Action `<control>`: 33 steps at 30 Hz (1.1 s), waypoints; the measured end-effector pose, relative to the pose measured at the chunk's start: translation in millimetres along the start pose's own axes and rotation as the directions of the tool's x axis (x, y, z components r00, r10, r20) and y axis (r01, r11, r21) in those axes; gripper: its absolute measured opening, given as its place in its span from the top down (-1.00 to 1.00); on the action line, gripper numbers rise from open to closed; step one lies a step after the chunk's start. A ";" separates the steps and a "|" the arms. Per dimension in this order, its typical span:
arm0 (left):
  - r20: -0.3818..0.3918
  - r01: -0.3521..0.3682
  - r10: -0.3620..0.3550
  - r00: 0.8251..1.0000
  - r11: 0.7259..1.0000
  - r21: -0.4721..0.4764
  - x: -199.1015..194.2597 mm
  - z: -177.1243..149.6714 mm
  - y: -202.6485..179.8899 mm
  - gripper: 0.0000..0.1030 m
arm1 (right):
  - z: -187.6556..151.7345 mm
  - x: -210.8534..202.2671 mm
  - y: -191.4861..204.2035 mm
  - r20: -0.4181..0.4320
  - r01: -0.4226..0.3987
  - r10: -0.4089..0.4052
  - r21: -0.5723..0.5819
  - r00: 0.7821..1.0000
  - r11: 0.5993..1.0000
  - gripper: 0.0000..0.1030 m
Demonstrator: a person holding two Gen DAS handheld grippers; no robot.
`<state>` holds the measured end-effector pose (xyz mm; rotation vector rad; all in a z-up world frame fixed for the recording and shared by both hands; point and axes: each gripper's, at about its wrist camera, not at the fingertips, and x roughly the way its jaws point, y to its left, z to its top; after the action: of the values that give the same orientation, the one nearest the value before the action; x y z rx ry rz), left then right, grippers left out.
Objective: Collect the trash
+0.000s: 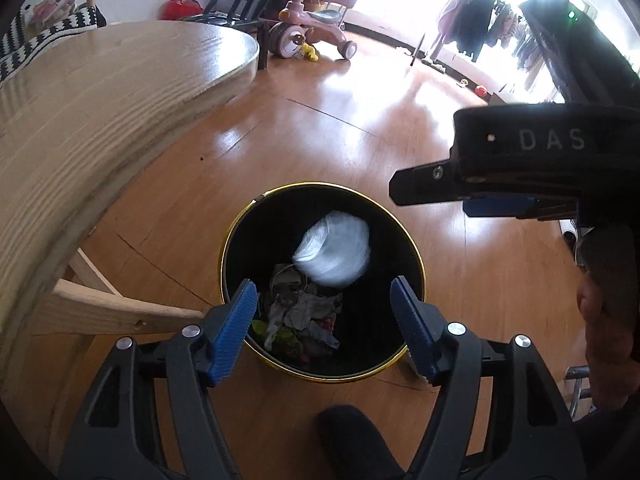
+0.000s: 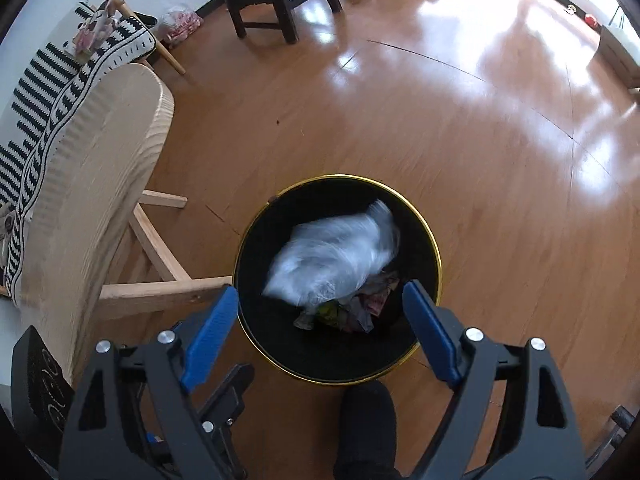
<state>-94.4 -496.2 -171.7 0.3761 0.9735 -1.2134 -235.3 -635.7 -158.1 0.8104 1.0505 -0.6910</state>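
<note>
Both the left hand-held gripper (image 1: 323,309) and right hand-held gripper (image 2: 320,322) hang spread and empty above the bin (image 2: 434,240), where the blurred plastic bag (image 2: 332,258) could snag on the rim.

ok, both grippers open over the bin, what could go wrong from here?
1. The white plastic bag is blurred above the crumpled trash; light as it looks, it may catch on the gold rim rather than settle.
2. The person's foot is at the bin's base and could nudge it.

A glossy wooden floor (image 2: 460,152) carries the black gold-rimmed bin (image 2: 434,256), beside a pale wooden table (image 1: 100,128).
</note>
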 end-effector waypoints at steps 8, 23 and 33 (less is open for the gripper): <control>0.012 -0.007 0.006 1.000 1.000 0.021 -23.0 -4.1 -11.5 -0.61 | 1.0 -20.8 0.6 0.076 0.042 -0.042 0.011 0.996 0.999 -0.60; 0.184 -0.383 0.409 0.894 0.910 -0.160 -266.5 -73.3 93.6 -0.86 | -53.0 -149.2 200.7 0.438 -0.098 0.274 -0.383 0.856 0.919 -0.80; 0.063 -0.571 0.708 0.704 0.616 -0.542 -402.6 -188.1 216.7 -0.86 | -168.9 -134.6 384.6 0.216 -0.248 0.515 -0.683 0.829 0.687 -0.81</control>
<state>10.9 -40.7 -10.8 0.1209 0.7566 -0.3020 -48.5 -274.8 13.7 0.2541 0.6278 -0.0812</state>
